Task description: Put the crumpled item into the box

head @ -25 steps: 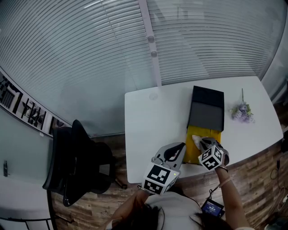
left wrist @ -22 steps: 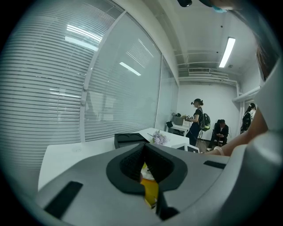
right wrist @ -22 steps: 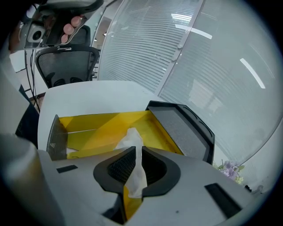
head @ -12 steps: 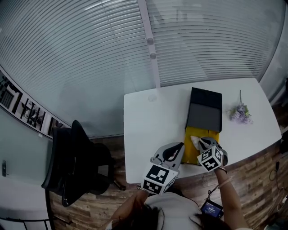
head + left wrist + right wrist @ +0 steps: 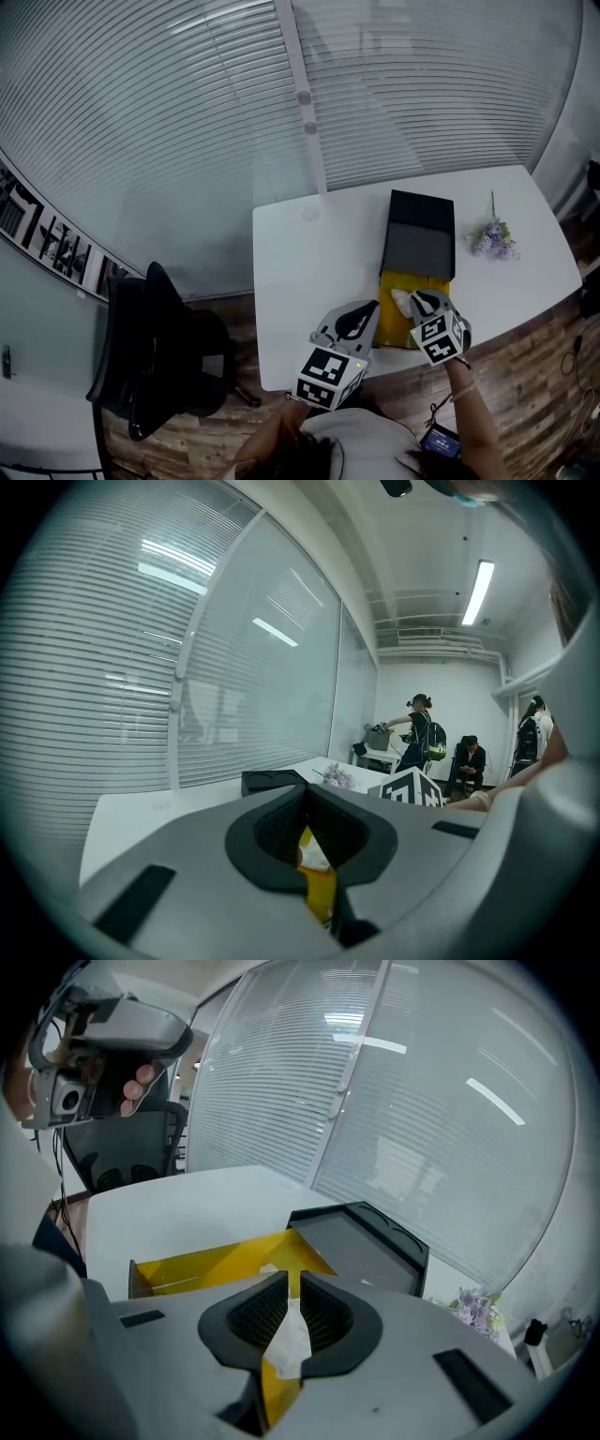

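Where it hangs over box (image 5: 202, 1262), R gripper (image 5: 292, 1282) clamps crumpled paper (image 5: 290, 1337) betw. jaws; L gripper (image 5: 306, 797) closed.

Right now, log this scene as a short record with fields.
surface: white table
box: open, yellow inside, black lid laid back
crumpled paper: white, pinched between the right gripper's jaws, over the box, not yet in it
right gripper: shut on the paper
left gripper: jaws together, holding nothing, beside the box
flowers: on the table, right of the lid
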Action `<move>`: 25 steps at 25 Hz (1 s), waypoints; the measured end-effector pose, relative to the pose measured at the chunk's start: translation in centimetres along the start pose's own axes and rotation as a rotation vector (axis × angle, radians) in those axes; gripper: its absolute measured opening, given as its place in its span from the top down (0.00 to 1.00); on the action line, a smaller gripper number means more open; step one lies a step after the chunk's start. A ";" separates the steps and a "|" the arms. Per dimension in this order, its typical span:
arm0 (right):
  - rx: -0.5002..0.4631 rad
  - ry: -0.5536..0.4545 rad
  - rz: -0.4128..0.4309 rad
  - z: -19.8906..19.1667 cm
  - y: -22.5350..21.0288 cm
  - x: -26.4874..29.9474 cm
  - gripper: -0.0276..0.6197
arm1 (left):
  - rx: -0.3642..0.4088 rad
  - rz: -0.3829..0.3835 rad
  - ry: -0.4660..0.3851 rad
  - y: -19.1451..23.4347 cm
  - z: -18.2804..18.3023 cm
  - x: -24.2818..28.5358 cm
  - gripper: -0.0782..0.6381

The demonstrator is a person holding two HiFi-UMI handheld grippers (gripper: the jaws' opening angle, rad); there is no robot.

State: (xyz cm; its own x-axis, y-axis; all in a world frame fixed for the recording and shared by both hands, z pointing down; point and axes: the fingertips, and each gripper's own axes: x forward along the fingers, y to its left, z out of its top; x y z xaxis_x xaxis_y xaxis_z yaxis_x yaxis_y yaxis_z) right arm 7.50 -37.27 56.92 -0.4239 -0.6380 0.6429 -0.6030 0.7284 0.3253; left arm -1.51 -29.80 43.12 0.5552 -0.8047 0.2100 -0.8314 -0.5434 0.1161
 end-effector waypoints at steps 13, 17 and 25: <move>0.198 -0.145 -0.073 3.1 -1.0 -3.8 0.87 | -0.001 -0.005 -0.011 0.2 0.4 0.2 0.87; 0.246 -0.199 -0.096 4.3 -1.4 -5.3 0.87 | -0.001 -0.002 -0.012 0.3 0.4 0.2 0.87; 0.302 -0.285 -0.136 6.2 -1.9 -8.3 0.88 | 0.003 -0.001 -0.023 0.3 1.0 0.3 0.87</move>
State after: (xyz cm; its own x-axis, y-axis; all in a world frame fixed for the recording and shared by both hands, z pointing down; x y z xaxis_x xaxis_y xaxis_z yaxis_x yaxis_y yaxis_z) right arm 7.94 -34.91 46.66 -0.4710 -0.7972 0.3777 -0.8187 0.5545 0.1495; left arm -1.53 -30.43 42.24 0.5566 -0.8092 0.1879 -0.8307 -0.5451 0.1133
